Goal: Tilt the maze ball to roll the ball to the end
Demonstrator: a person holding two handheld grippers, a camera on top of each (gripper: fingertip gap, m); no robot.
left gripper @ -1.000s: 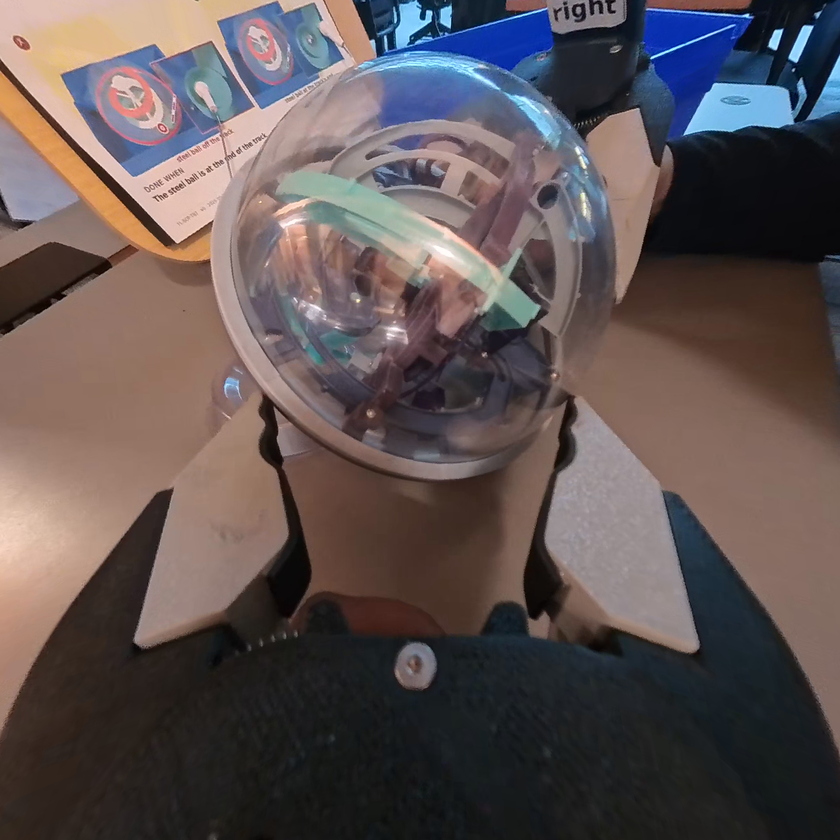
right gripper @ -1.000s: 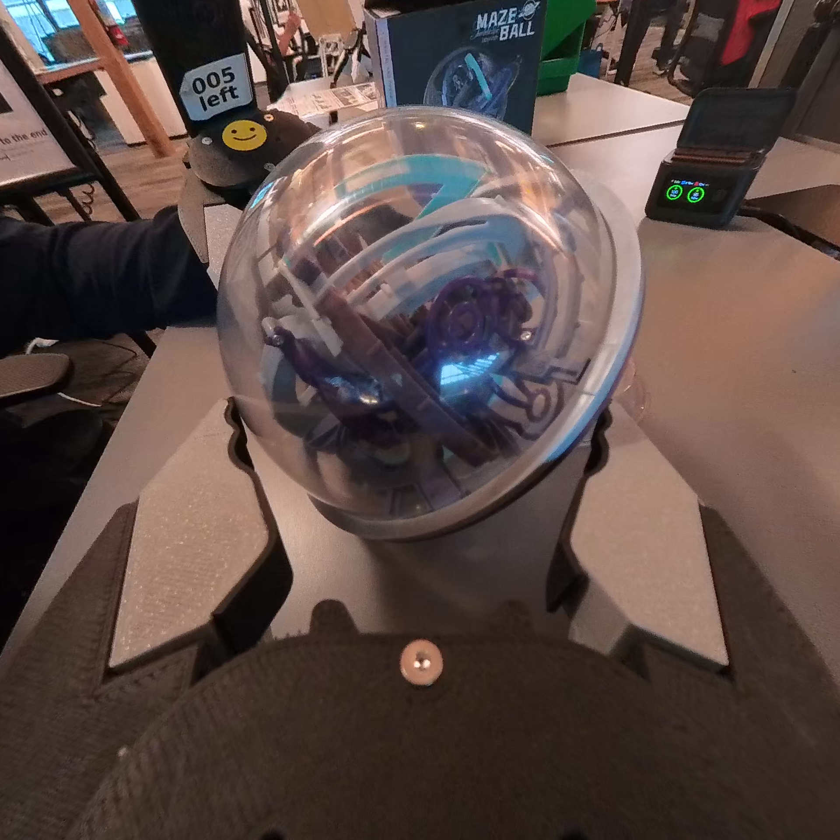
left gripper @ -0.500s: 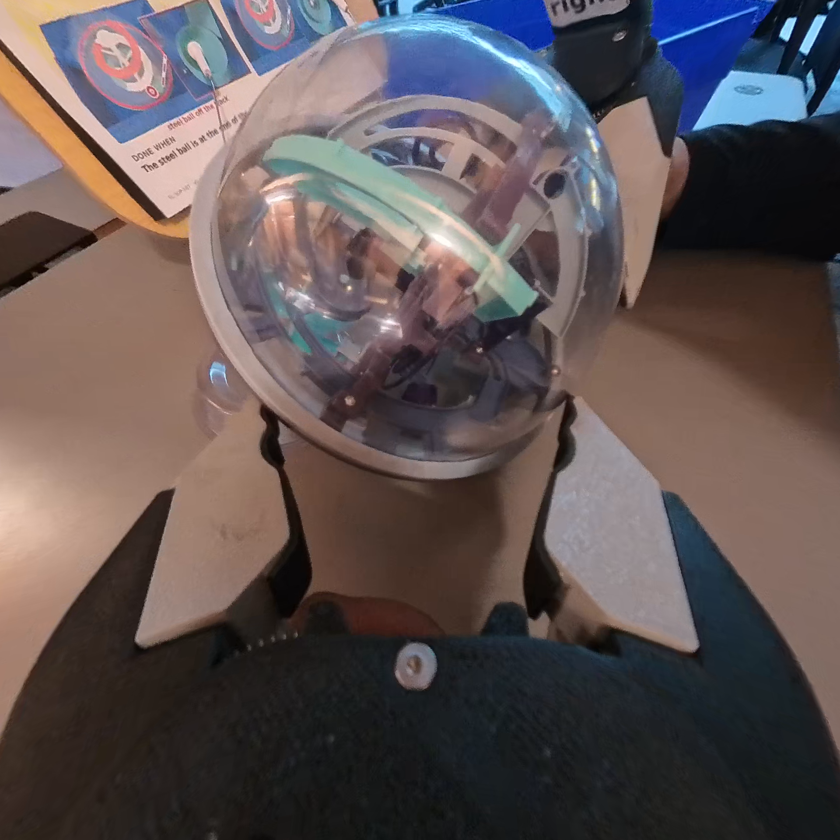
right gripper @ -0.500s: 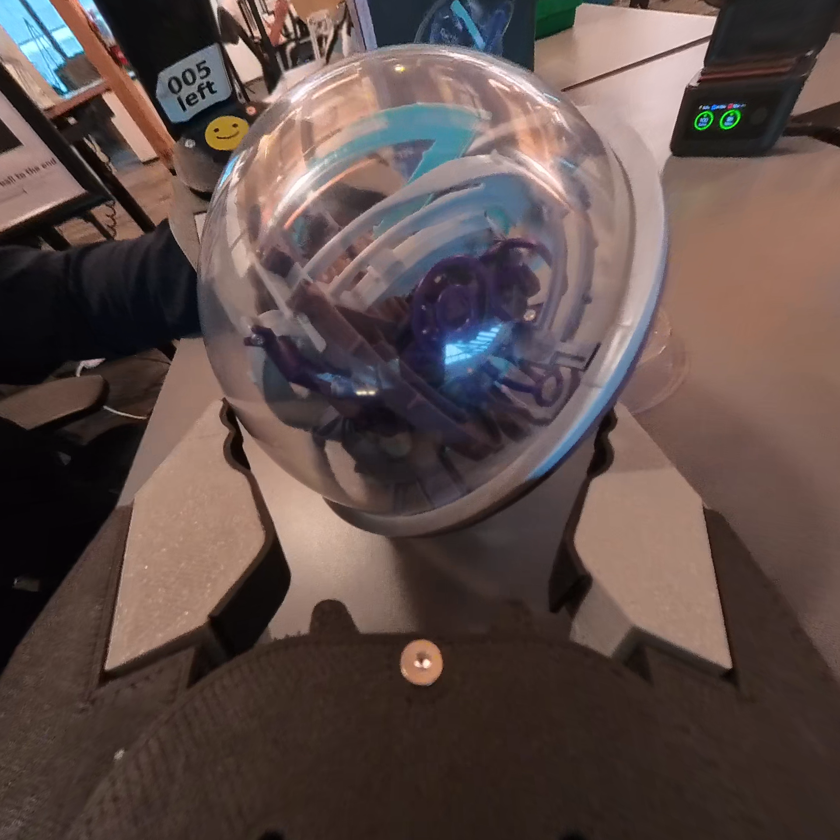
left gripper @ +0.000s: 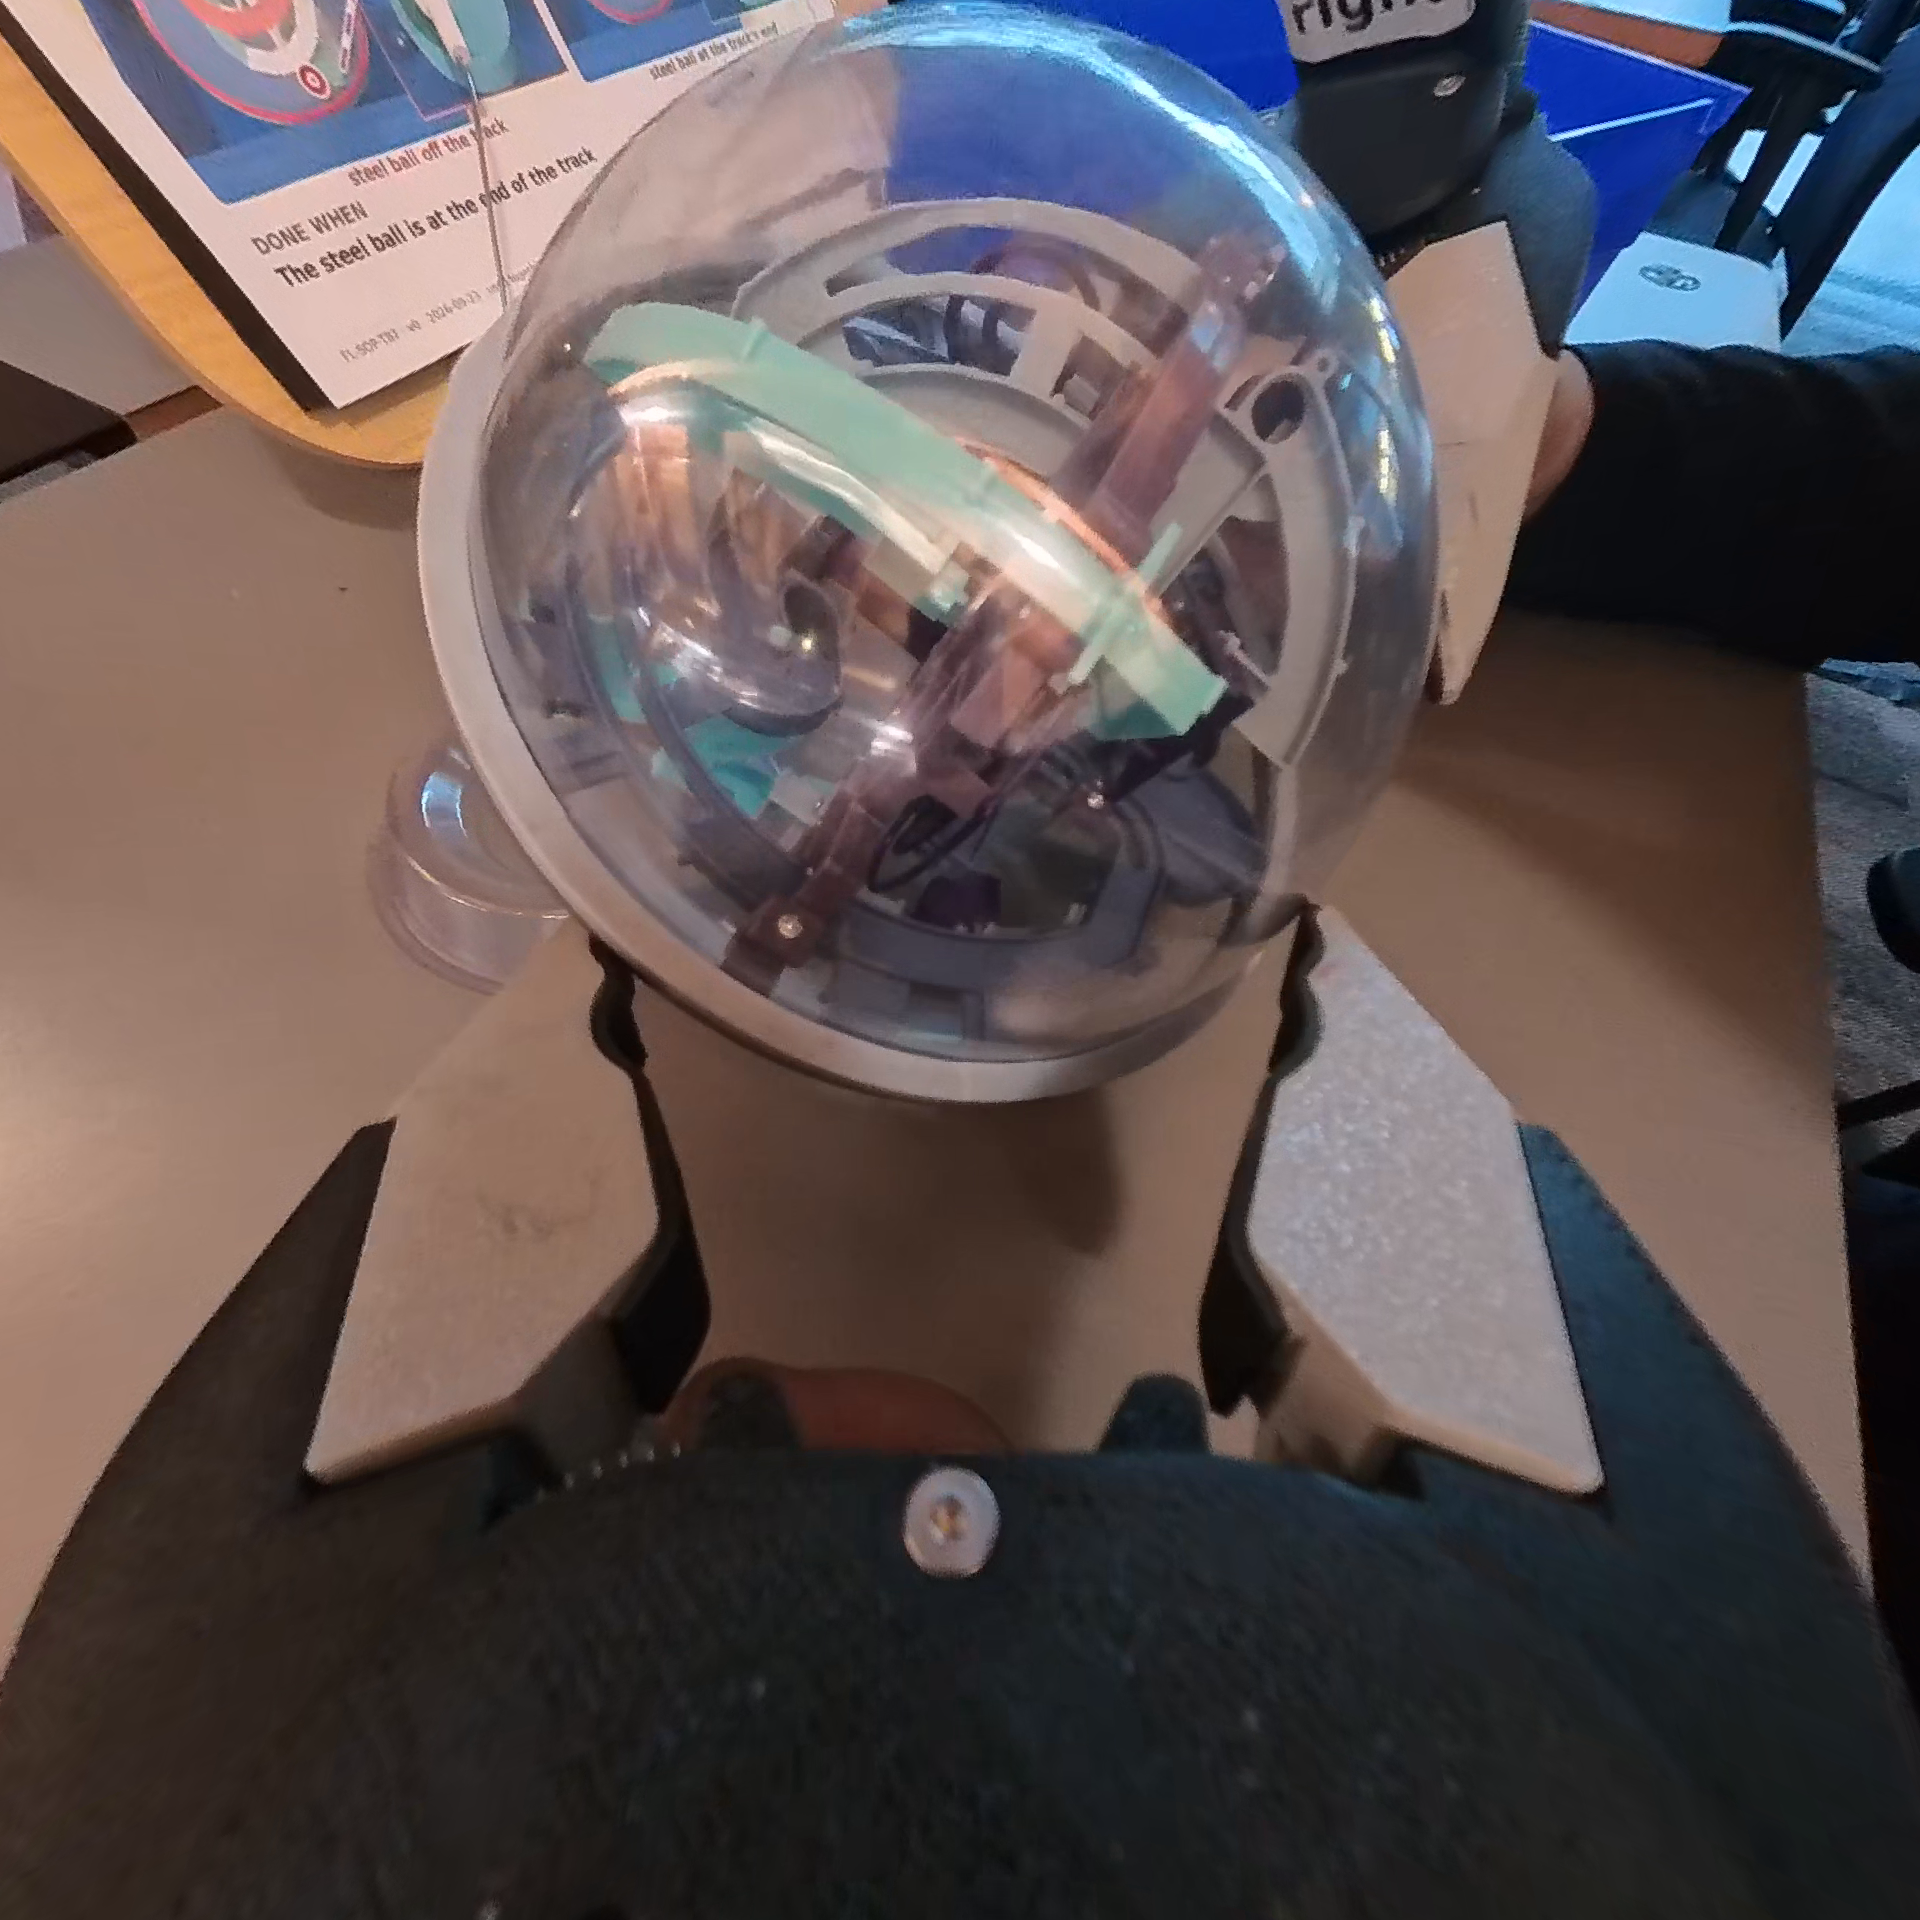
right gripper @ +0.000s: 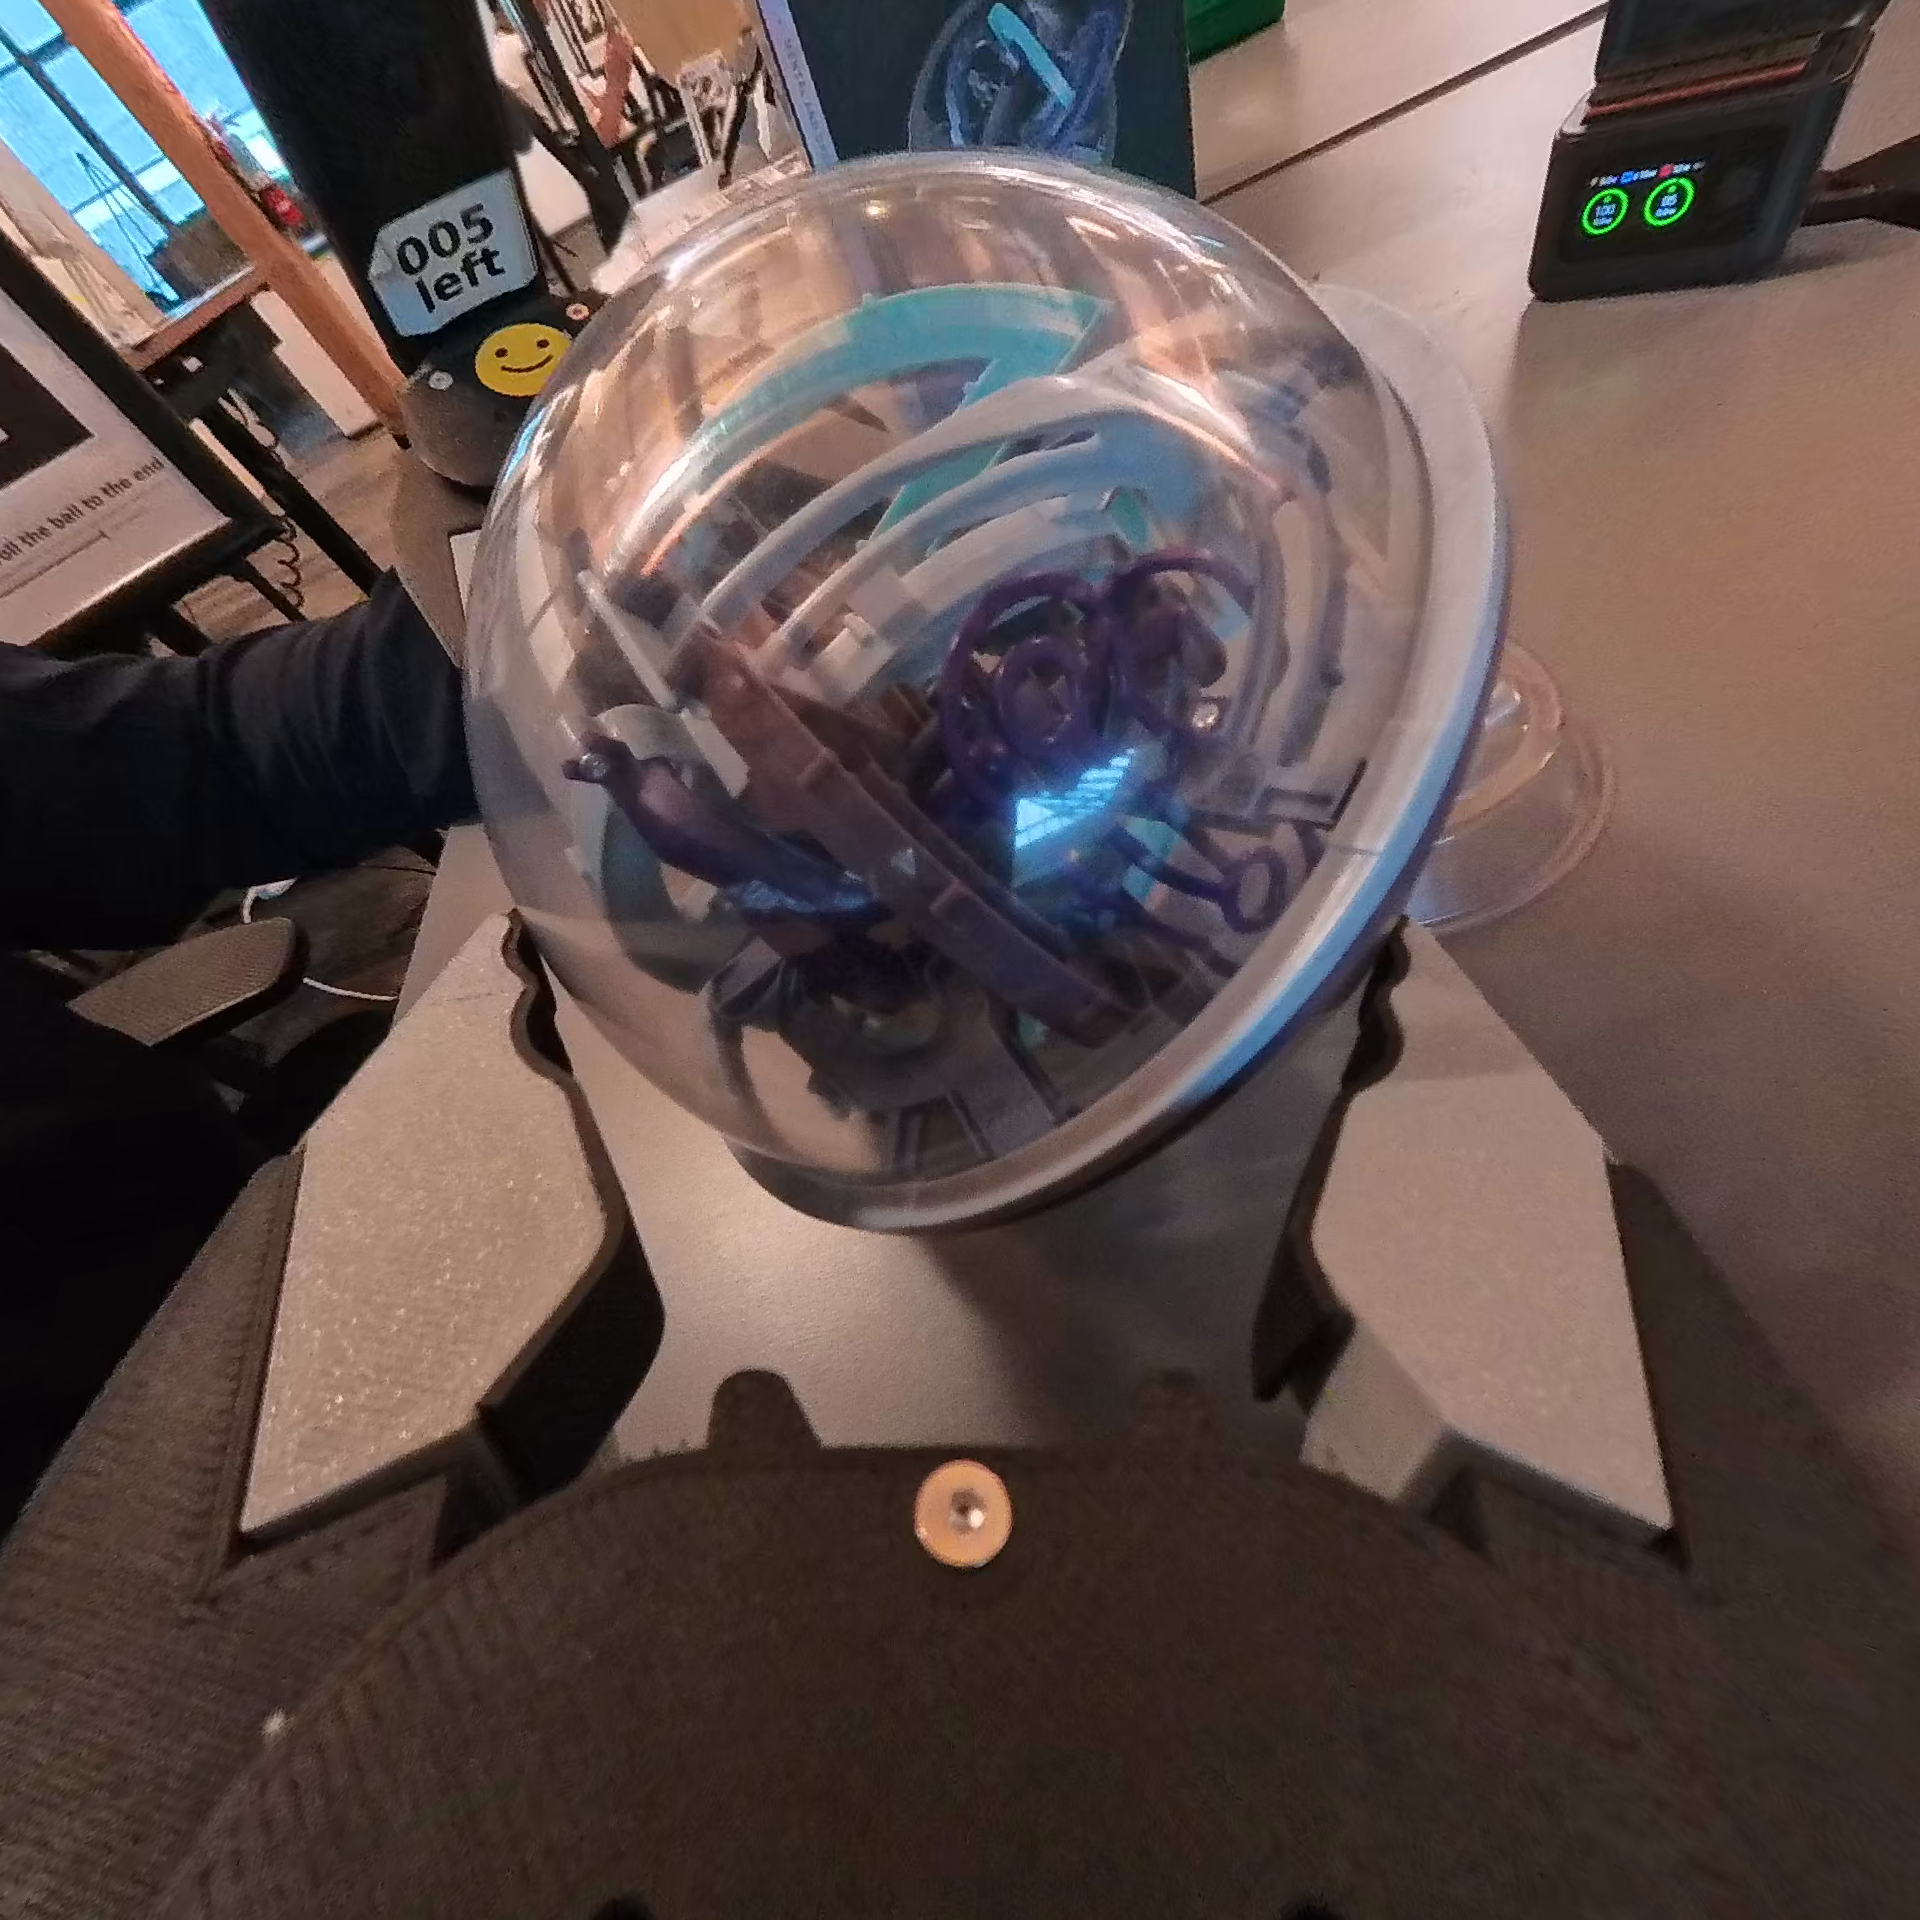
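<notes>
One beige table [left gripper: 208,727], workshop behind.

Steel ball [right gripper: 1205,713] maybe, too small; clear stand [left gripper: 457,883] partly hidden behind maze ball [left gripper: 935,540].

Left gripper [left gripper: 951,966]: lower centre of frame, jaws spread wide, fingertips pressed on the maze ball [left gripper: 935,540]. Right gripper [right gripper: 956,977]: same pose, opposite side of it. Dark sleeve [right gripper: 208,769] at mid-left of right wrist view.
</notes>
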